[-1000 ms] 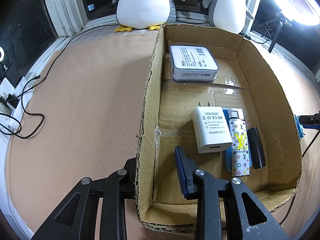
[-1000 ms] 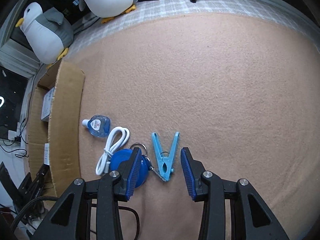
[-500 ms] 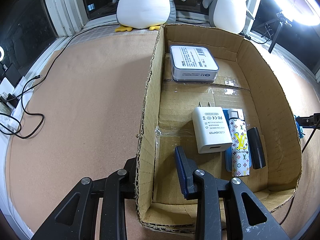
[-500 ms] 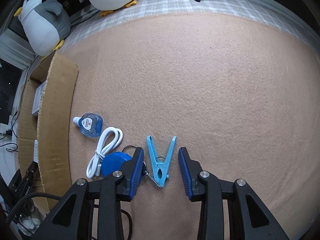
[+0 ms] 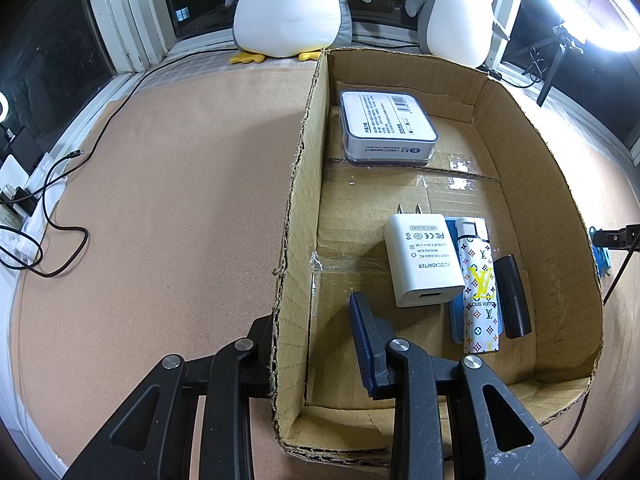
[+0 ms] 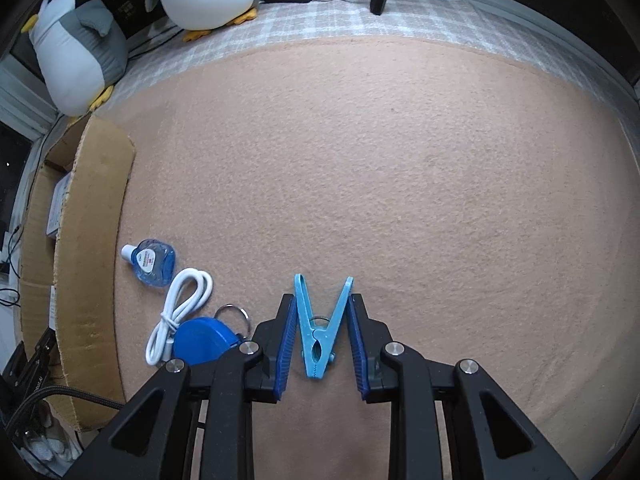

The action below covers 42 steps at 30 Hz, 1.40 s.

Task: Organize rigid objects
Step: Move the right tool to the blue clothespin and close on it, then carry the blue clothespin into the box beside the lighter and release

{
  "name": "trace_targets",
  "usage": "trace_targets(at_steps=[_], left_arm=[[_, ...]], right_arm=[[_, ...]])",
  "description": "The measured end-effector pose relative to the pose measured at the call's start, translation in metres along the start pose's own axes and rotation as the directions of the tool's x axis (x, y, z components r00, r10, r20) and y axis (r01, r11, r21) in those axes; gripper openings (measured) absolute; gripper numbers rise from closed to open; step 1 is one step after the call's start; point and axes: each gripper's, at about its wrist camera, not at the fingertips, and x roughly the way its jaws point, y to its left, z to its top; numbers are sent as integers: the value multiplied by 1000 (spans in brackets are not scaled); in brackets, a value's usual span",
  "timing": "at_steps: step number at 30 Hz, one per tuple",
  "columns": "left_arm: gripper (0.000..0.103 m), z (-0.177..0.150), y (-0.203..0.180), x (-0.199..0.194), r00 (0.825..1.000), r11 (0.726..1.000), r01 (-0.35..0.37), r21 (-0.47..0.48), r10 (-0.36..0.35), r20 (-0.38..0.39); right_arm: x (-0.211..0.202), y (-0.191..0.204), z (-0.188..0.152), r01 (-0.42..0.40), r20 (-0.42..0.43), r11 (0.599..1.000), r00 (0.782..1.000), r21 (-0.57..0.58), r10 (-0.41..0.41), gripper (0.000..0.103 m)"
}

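Note:
A light blue clothespin [image 6: 316, 340] lies flat on the tan felt, its spread handles pointing away from me. My right gripper [image 6: 322, 308] is open and straddles it, with the blue pads [image 6: 286, 344] close against the handle ends. The cardboard box [image 5: 520, 168] holds a white charger adapter [image 5: 424, 260], a patterned lighter [image 5: 478, 284], a black cylinder [image 5: 514, 296] and a white flat case [image 5: 386, 126]. My left gripper [image 5: 310, 312] is open, one finger outside the box's left wall and one inside, holding nothing.
Left of the clothespin lie a blue round keychain [image 6: 204, 340], a coiled white cable [image 6: 180, 312] and a small blue bottle [image 6: 154, 262], beside the box wall [image 6: 92, 240]. Two plush penguins [image 5: 292, 4] stand behind the box. Black cables [image 5: 52, 236] trail at the far left.
My right gripper has moved forward over the clothespin and its fingers have narrowed around it. The left gripper and the box contents have not moved.

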Motion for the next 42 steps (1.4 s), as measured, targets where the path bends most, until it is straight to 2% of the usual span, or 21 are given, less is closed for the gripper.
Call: trace_targets(at_steps=[11,19,24,29,42], left_arm=[[31,0,0,0,1000,1000,0,1,0,0],[31,0,0,0,1000,1000,0,1,0,0],[31,0,0,0,1000,1000,1,0,-1,0],[31,0,-1,0,1000,1000,1,-1,-1,0],[31,0,-1,-1,1000,1000,3,-1,-3,0]], right_arm=[[-38,-8,-7,-63,79,998,995,29,61,23],[-81,45,-7,-186,136,981,972,-51,192,23],[-94,101,-14,-263,119,956,953,-132,279,23],[-92,146,-22,-309,78,928,941,-206,331,23],[-46,199,-36,-341,-32,906,938,-251,344,23]])
